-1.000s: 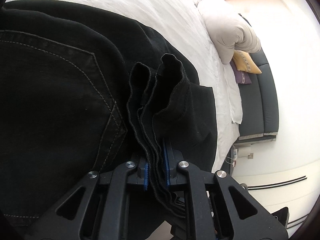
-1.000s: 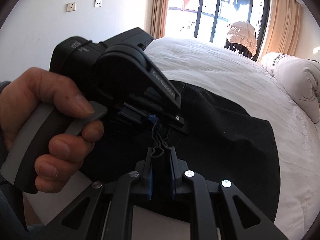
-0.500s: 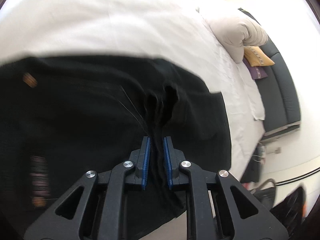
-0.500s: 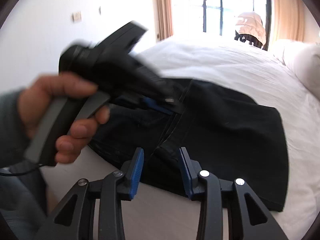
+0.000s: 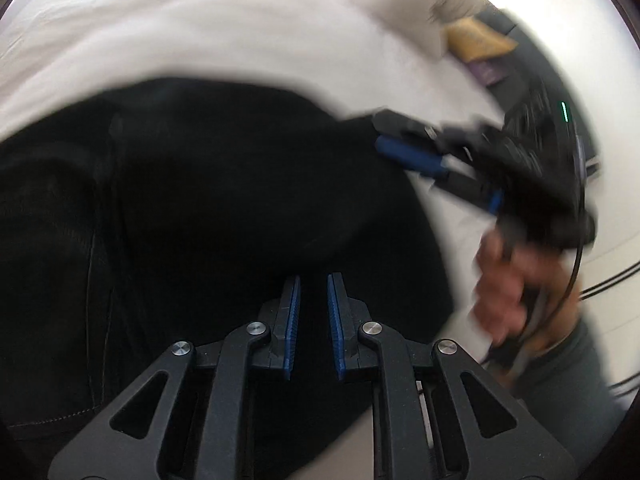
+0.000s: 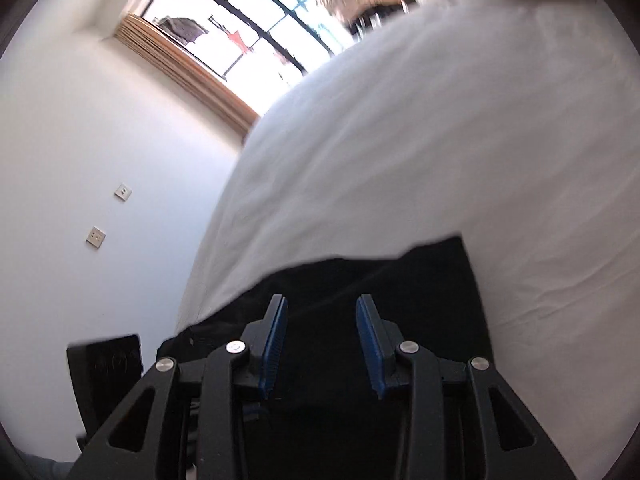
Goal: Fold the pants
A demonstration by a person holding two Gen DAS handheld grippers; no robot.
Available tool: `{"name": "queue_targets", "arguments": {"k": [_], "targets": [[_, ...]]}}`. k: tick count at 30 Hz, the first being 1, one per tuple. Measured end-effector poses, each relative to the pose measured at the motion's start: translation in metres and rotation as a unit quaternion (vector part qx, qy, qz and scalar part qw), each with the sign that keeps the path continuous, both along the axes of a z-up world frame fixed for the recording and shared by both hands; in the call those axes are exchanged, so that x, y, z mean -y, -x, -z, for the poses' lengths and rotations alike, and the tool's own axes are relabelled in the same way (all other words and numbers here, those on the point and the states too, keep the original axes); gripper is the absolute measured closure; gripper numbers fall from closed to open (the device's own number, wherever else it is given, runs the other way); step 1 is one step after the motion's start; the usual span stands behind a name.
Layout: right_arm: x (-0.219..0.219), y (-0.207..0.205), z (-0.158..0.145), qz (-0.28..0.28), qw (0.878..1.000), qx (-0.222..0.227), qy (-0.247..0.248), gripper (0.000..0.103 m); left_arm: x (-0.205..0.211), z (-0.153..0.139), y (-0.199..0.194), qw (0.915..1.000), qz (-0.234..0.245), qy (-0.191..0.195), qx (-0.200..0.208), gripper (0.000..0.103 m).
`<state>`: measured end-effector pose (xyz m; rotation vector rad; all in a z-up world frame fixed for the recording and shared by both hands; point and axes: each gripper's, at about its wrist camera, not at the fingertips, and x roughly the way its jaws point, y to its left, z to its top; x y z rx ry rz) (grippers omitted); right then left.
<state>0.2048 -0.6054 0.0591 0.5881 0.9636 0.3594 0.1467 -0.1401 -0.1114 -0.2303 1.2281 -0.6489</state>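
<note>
The black pants (image 5: 224,184) lie folded flat on the white bed (image 5: 208,28). My left gripper (image 5: 313,284) hovers just above the pants' near edge, jaws slightly apart with no cloth between them. My right gripper (image 6: 322,308) is open and empty above the pants (image 6: 400,280). The right gripper also shows blurred at the right of the left wrist view (image 5: 416,152), held in a hand, off the pants' right edge.
A rolled white duvet (image 5: 416,4) and a yellow cushion (image 5: 476,40) lie at the far end of the bed. A white wall with sockets (image 6: 96,236) and a large window (image 6: 256,36) stand beyond the bed. A dark chair (image 6: 104,364) is at lower left.
Both grippers have let go of the pants' bunched edge and drawn apart. The right gripper opened first and swung away to the right; the left one has just released. The pants now lie flat.
</note>
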Motion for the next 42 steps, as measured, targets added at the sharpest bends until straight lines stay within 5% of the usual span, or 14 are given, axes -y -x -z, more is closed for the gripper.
{"name": "queue_targets", "arguments": {"k": [2,4,9,13,16,19,22,24,28,30,32,33,35,42], "targets": [[0.003,-0.015,0.030,0.022,0.997,-0.050,0.057,0.067,-0.010,0.015,0.006,0.9994,-0.006,0.032,-0.004,0.090],[0.015,-0.016,0.043,0.039,0.998,-0.051,0.027,0.071,-0.013,0.018,0.013,0.9992,-0.006,0.039,0.000,0.090],[0.028,0.014,0.010,0.061,0.998,-0.018,-0.022,0.069,-0.011,0.014,0.029,0.9992,-0.010,0.036,0.012,0.089],[0.016,0.061,0.012,0.029,0.999,-0.011,-0.042,0.044,-0.008,0.026,0.036,0.9988,-0.016,0.044,0.014,0.090],[0.014,0.085,0.044,0.042,0.998,-0.042,0.017,0.065,-0.008,0.033,0.042,0.9980,-0.018,0.058,0.018,0.090],[0.012,0.091,0.024,0.057,0.997,-0.050,-0.017,0.062,-0.013,0.037,0.043,0.9971,-0.027,0.069,0.012,0.090],[-0.016,0.095,0.000,0.020,1.000,0.001,-0.015,0.044,-0.016,0.040,0.046,0.9967,-0.031,0.073,0.018,0.090],[-0.030,0.085,0.017,-0.001,1.000,-0.027,-0.006,0.024,-0.026,0.036,0.054,0.9966,-0.034,0.072,0.020,0.090],[-0.058,0.078,0.029,-0.017,0.994,-0.059,0.094,0.031,-0.059,0.006,0.069,0.9954,-0.066,0.059,0.037,0.089],[-0.070,0.082,0.011,-0.030,0.998,-0.039,0.051,0.031,-0.082,-0.012,0.084,0.9920,-0.089,0.066,0.060,0.089],[-0.091,0.094,-0.009,-0.040,0.998,0.009,0.037,0.031,-0.115,-0.024,0.103,0.9872,-0.124,0.071,0.070,0.076],[-0.097,0.097,-0.014,-0.044,0.998,0.022,0.032,0.031,-0.137,-0.027,0.115,0.9829,-0.149,0.080,0.073,0.043],[-0.105,0.098,-0.016,-0.047,0.999,0.025,0.006,0.031,-0.174,-0.026,0.135,0.9705,-0.208,0.093,0.079,0.002],[-0.124,0.087,-0.005,-0.043,0.999,0.002,-0.025,0.032,-0.276,-0.001,0.167,0.9135,-0.374,0.155,0.045,0.002]]}}
